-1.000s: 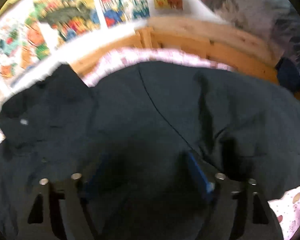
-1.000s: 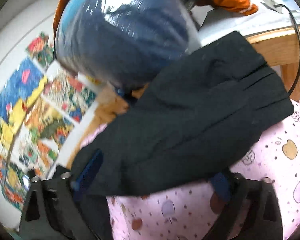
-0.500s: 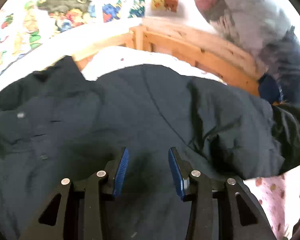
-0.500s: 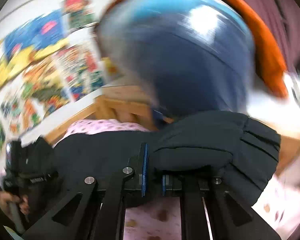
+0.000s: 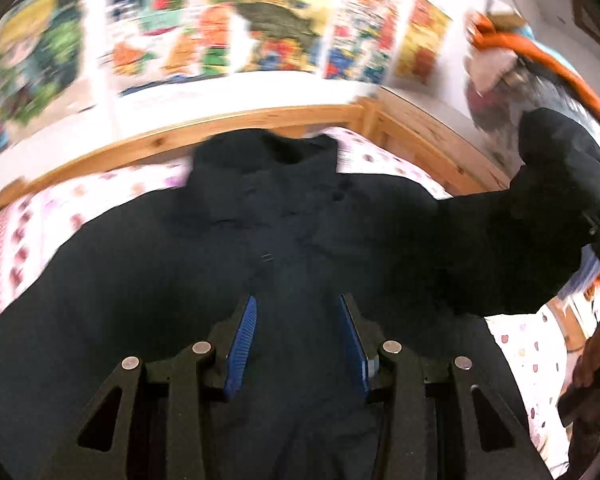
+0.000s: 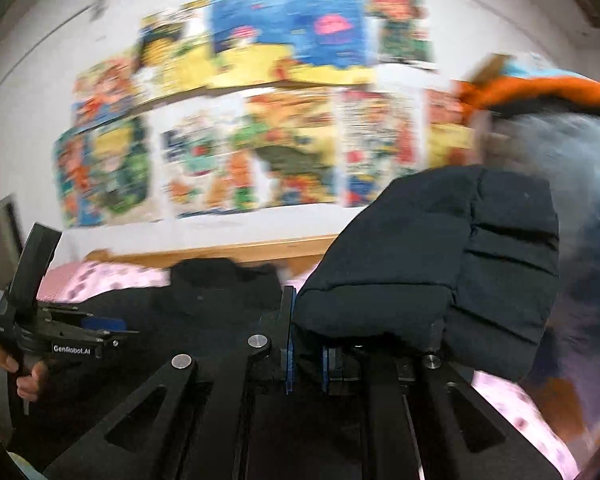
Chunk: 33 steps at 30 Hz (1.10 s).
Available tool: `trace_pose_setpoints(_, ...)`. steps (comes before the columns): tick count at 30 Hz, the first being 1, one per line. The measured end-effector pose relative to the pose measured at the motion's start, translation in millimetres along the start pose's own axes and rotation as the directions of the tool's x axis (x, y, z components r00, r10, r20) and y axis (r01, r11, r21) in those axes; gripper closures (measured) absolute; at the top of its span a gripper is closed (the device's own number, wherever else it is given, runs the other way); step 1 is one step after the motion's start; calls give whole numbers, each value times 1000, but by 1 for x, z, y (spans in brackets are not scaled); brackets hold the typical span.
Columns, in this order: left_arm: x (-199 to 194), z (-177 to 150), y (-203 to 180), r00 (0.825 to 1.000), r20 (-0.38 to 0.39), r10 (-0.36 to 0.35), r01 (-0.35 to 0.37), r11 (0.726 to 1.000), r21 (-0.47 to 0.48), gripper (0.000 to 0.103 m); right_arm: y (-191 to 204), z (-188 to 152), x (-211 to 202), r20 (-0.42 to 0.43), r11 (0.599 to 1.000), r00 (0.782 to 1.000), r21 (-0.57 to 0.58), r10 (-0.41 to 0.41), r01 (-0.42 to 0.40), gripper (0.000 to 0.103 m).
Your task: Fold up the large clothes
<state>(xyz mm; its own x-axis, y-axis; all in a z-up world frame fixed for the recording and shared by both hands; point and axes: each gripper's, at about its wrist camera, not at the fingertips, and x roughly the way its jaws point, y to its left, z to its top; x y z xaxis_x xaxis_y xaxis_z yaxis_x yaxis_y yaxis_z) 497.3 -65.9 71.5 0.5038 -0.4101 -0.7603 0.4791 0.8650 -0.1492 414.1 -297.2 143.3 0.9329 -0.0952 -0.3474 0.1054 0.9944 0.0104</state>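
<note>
A large dark navy padded jacket (image 5: 228, 248) lies spread on the bed, collar toward the wooden headboard. My left gripper (image 5: 298, 320) hovers over the jacket's front, its blue pads (image 5: 244, 332) apart with nothing between them. My right gripper (image 6: 308, 344) is shut on the jacket's sleeve cuff (image 6: 440, 256) and holds it lifted above the bed. The raised sleeve also shows in the left wrist view (image 5: 540, 216) at the right. The left gripper shows in the right wrist view (image 6: 60, 336) at the lower left.
The bed has a pink patterned sheet (image 5: 528, 356) and a wooden frame (image 5: 236, 120). Colourful posters (image 6: 260, 128) cover the wall behind. A large blue and orange object (image 6: 580, 152) sits at the right, beyond the sleeve.
My right gripper has closed on the sleeve cuff and lifted it, swinging toward the wall. My left gripper narrowed its opening and moved over the jacket's front toward the collar.
</note>
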Motion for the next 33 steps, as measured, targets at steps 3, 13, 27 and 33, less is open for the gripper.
trace_pose_setpoints(3, -11, -17, 37, 999, 25, 21, -19, 997, -81, 61, 41, -13, 20, -73, 987, 986, -35, 153, -156, 93)
trace_pose_setpoints(13, 18, -68, 104, 991, 30, -134, 137, 950, -281, 56, 124, -121, 49, -391, 922, 860, -66, 328, -381, 35)
trace_pose_setpoints(27, 97, -56, 97, 1000, -19, -4, -4, 906, -423, 56, 4, -160, 2, -447, 975, 872, 182, 199, -129, 31)
trace_pose_setpoints(33, 79, -58, 87, 997, 72, -32, 60, 895, -443, 56, -14, -165, -2, -443, 981, 884, 179, 148, -74, 31)
